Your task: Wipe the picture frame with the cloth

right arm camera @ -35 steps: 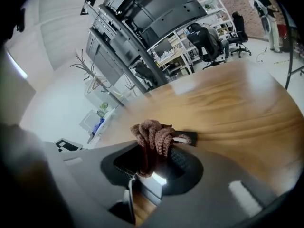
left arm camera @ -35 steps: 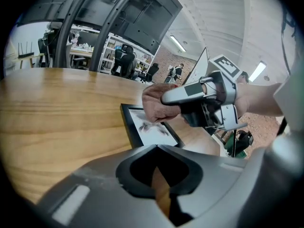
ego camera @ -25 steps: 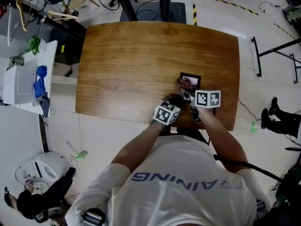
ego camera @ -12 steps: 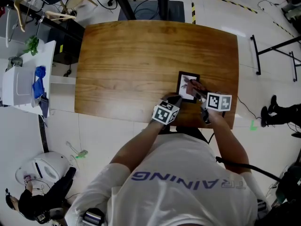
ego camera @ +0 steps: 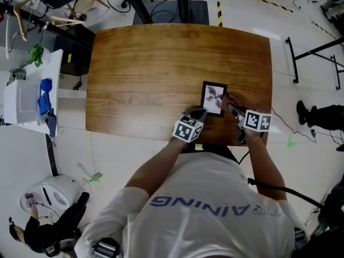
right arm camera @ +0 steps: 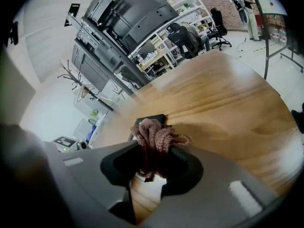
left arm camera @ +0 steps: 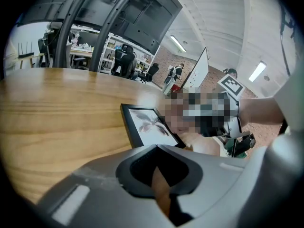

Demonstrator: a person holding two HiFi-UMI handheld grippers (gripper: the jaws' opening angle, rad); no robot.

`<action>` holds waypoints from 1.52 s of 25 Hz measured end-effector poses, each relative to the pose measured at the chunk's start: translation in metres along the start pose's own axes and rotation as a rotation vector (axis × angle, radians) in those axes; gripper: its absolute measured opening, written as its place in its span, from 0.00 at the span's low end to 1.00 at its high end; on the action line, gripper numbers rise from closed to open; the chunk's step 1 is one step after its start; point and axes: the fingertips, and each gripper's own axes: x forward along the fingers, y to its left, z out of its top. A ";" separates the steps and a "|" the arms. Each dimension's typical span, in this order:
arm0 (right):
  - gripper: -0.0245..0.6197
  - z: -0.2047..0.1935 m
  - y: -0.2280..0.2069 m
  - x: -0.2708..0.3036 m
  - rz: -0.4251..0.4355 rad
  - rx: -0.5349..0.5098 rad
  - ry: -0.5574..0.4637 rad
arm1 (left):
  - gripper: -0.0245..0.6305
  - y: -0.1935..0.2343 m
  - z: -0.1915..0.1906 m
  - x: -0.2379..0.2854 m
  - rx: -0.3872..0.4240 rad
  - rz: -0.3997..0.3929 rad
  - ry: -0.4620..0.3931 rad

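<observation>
Brown wood made up the big table (ego camera: pixel 150 74), and it stood on a pale floor.

The right gripper (ego camera: pixel 230 104) was over the near right part of the table. Its jaws were squeezed tight on a pink-brown cloth (right arm camera: pixel 154 134). The cloth was bunched up and stuck out past the tips. It sat at the right edge of the picture frame (ego camera: pixel 214 98). I could not tell if it touched the glass.

The left gripper (ego camera: pixel 199 113) was on the near left side of the frame. Its jaws were pushed together and held nothing. The tip was just beside the near left corner of the frame. I could not tell if it touched it.

The frame was thin and black and lay flat on the wood. It had a white picture of a dark plant inside. It was near the person, on the right half of the table.

The person wore a white shirt (ego camera: pixel 209 208) and stood at the near edge of the table.

Far to the left was a small white side table (ego camera: pixel 56 69) with a blue thing (ego camera: pixel 45 93) on it. A yellow and black strip (ego camera: pixel 220 12) ran on the floor past the far edge.
</observation>
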 end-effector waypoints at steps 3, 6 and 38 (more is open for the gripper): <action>0.22 -0.002 -0.001 0.002 -0.007 -0.016 0.004 | 0.05 0.000 0.001 -0.001 0.004 -0.013 0.010; 0.22 -0.002 0.000 0.003 -0.006 -0.030 0.004 | 0.05 0.014 0.011 -0.003 0.026 0.007 -0.007; 0.22 -0.020 0.081 0.030 0.179 -0.045 0.070 | 0.05 0.063 0.083 0.032 0.026 -0.065 0.048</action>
